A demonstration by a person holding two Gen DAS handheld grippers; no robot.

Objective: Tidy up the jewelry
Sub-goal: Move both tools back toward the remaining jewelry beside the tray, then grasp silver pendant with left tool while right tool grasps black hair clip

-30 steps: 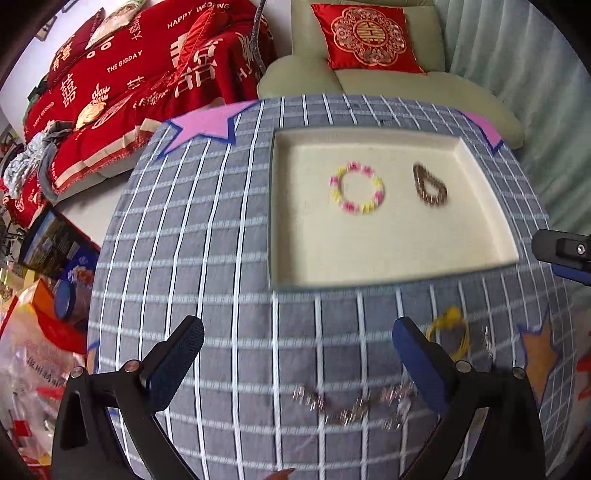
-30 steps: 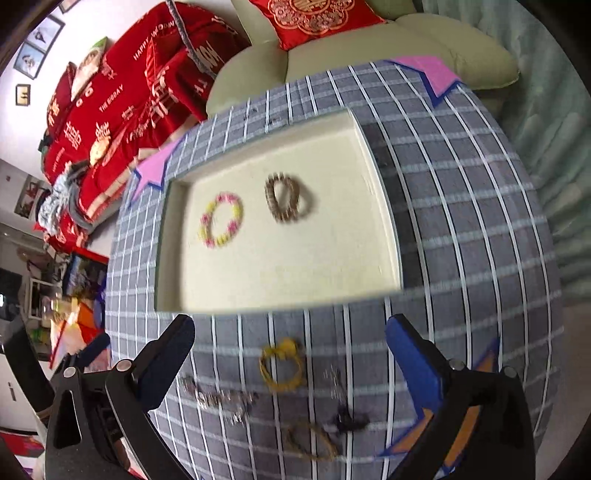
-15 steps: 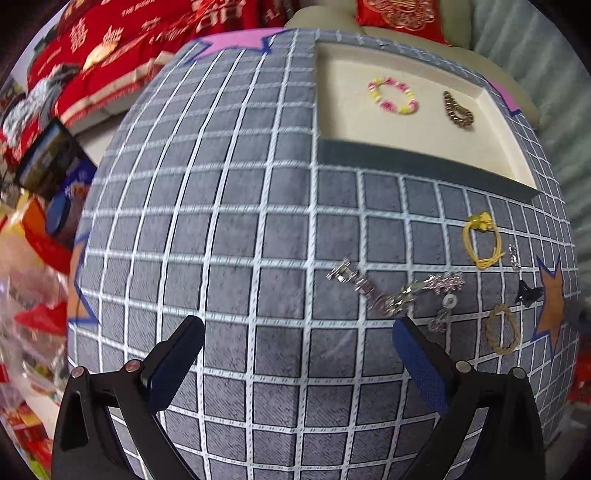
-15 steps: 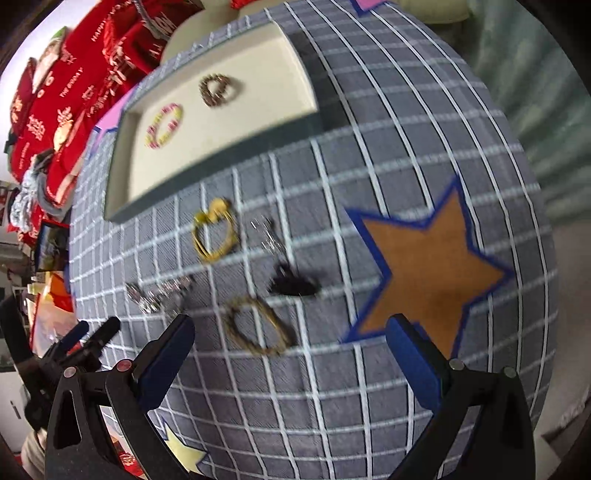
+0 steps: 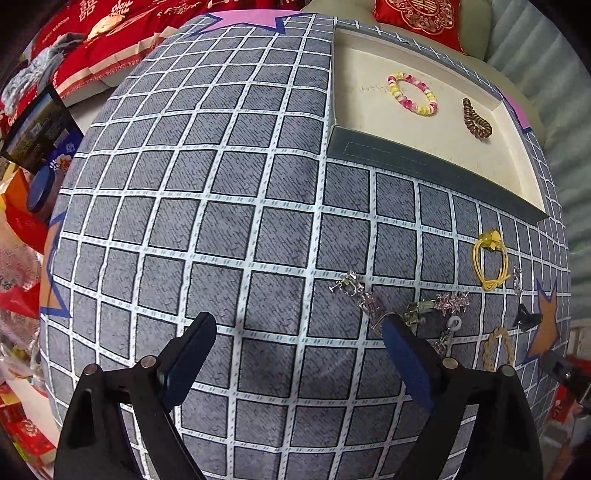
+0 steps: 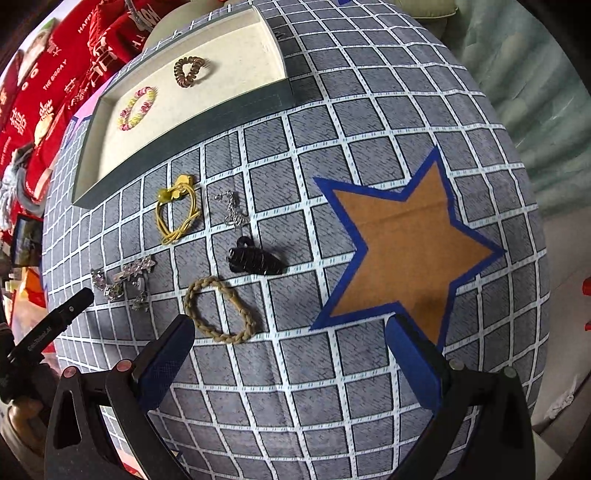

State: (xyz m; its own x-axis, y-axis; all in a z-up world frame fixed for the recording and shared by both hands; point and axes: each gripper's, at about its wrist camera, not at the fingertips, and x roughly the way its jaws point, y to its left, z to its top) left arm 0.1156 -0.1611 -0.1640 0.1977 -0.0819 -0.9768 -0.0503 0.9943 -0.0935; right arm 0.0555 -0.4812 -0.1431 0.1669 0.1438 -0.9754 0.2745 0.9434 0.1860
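A cream tray (image 5: 436,147) (image 6: 207,110) holds a pink-and-yellow bead bracelet (image 5: 412,93) (image 6: 137,108) and a brown coil hair tie (image 5: 476,120) (image 6: 189,71). Loose on the checked cloth lie a yellow cord band (image 5: 489,258) (image 6: 177,210), silver earrings (image 5: 402,306) (image 6: 122,278), a small silver piece (image 6: 232,209), a black clip (image 5: 526,319) (image 6: 255,258) and a tan braided band (image 5: 498,347) (image 6: 219,310). My left gripper (image 5: 299,343) is open and empty, its right finger just before the earrings. My right gripper (image 6: 288,347) is open and empty, its left finger beside the braided band.
The round table has a grey checked cloth (image 5: 221,221) with an orange star patch (image 6: 402,243). Red bedding (image 5: 110,33) and a sofa with a red cushion (image 5: 417,14) lie beyond. Boxes and bags (image 5: 26,184) crowd the floor at left.
Both grippers have pulled back from above the tray and dropped closer to the cloth near the loose jewelry. Both stay open and empty.
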